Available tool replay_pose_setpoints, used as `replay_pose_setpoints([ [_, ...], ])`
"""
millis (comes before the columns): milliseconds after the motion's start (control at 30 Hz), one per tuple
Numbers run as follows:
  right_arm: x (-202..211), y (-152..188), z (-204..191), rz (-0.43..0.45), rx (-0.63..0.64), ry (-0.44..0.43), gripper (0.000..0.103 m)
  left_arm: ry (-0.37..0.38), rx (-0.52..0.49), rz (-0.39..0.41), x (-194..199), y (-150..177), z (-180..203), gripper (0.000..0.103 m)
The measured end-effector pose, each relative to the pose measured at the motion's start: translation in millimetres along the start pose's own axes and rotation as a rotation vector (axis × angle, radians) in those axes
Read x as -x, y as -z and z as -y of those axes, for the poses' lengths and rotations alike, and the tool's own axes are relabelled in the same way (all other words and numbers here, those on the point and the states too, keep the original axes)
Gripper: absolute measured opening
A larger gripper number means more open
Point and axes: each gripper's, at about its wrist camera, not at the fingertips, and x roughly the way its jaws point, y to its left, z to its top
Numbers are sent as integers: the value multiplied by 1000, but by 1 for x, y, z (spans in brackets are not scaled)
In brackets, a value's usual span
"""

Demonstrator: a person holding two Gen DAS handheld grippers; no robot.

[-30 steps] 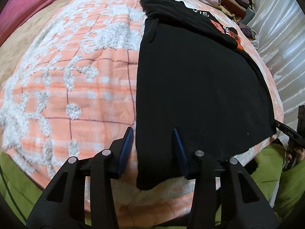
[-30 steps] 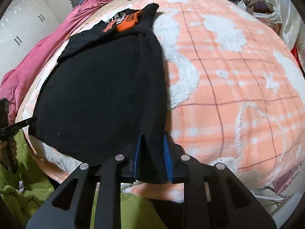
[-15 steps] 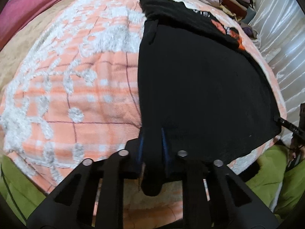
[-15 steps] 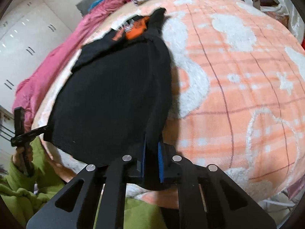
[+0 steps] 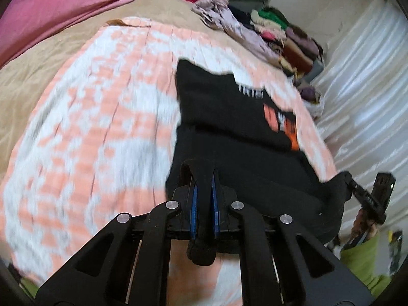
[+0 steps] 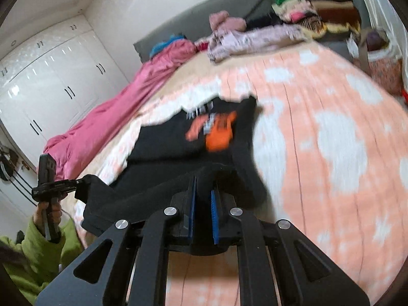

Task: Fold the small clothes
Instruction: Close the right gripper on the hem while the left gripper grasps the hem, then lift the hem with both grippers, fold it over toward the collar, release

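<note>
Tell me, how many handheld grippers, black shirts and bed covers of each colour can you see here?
Grippers: 2, the left gripper and the right gripper, each shut on a corner of the shirt
Black shirt: 1
Orange-and-white blanket: 1
Pink quilt: 1
Total: 5

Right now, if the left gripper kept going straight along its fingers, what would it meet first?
Probably the black shirt itself: the left gripper is shut on its hem, and the printed far part lies directly ahead on the orange blanket. Depth is unclear through blur.
</note>
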Motion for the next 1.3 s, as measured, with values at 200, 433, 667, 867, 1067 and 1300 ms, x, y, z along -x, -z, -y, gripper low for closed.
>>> replay_pose_setpoints([
  [200,-40,-48,24,30,-39,16,9,-2,53,53,-19,-49,-7,4],
  [433,-97,-63,50,-18,-65,100,9,-44,75,52,-56,-79,-14,4],
  [667,-147,-50,77,-119,-109,229,10,-104,107,4,-99,-82,-32,6],
  [867,-143,-45,75,-102,-102,225,19,-86,107,-29,-110,-83,-39,12],
  [1067,-113,-47,57,-12,-42,284,59,-145,30,98,-68,-82,-26,60],
  [1300,-93,-40,14,16,71,186,59,-196,-102,141,-32,-52,1,60],
])
